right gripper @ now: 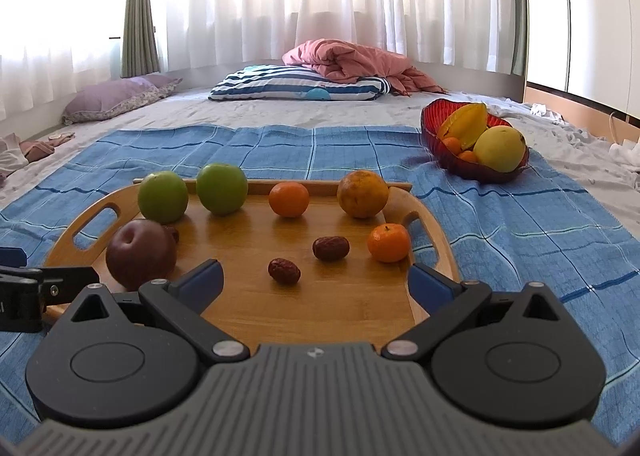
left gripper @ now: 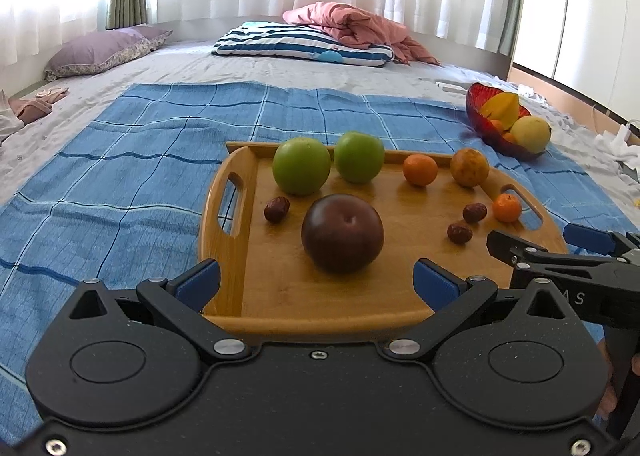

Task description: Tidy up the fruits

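Observation:
A wooden tray (left gripper: 280,296) (right gripper: 320,308) lies on a blue checked cloth. It carries two green apples (left gripper: 302,166) (right gripper: 222,189), a dark red apple (left gripper: 342,238) (right gripper: 141,254), two small oranges (left gripper: 420,170) (right gripper: 389,242), a mottled yellow-brown fruit (left gripper: 469,167) (right gripper: 363,194) and three dried dates (left gripper: 276,209) (right gripper: 284,271). My left gripper (left gripper: 316,280) stands open just before the dark apple. My right gripper (right gripper: 314,281) stands open over the tray's near part, close behind a date. Each gripper shows at the edge of the other's view.
A red glass bowl (left gripper: 478,116) (right gripper: 432,124) with a starfruit, a yellow fruit and small oranges sits at the cloth's far right. Beyond lie a striped pillow (right gripper: 296,86), a pink quilt (right gripper: 344,60), a purple pillow (left gripper: 100,52) and curtains.

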Available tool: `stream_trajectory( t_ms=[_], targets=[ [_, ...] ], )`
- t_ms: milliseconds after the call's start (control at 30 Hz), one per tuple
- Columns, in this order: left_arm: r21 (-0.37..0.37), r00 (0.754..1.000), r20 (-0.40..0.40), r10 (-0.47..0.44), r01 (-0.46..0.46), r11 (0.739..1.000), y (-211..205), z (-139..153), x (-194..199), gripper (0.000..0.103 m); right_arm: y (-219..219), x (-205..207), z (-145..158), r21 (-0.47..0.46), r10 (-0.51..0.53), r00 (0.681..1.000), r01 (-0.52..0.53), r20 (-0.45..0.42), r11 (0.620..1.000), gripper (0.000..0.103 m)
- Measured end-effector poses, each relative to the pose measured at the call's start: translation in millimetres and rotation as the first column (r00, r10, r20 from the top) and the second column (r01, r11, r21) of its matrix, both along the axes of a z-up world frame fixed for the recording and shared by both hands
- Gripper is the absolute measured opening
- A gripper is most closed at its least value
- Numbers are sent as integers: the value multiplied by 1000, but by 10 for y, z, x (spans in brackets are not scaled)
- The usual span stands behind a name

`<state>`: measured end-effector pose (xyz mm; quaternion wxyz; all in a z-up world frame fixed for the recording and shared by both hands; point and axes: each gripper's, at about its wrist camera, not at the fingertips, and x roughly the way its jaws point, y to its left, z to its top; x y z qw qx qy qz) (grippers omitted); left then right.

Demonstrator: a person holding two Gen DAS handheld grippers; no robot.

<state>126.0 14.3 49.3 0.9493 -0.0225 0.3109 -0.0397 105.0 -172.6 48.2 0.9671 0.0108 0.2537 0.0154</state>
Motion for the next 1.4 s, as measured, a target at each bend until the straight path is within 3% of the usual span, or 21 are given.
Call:
stream_trajectory(
  t_ms=[833, 1400],
  targets=[
    [11, 1000, -19, 8, -8, 1000, -1, -175, -492, 103, 17, -482, -88, -1, -3, 1000, 3, 22, 1000, 103],
    [23, 998, -55, 28, -26, 999, 24, -388, -547, 103, 67, -613, -327, -30, -4, 999, 3, -32, 1000, 103]
  ],
)
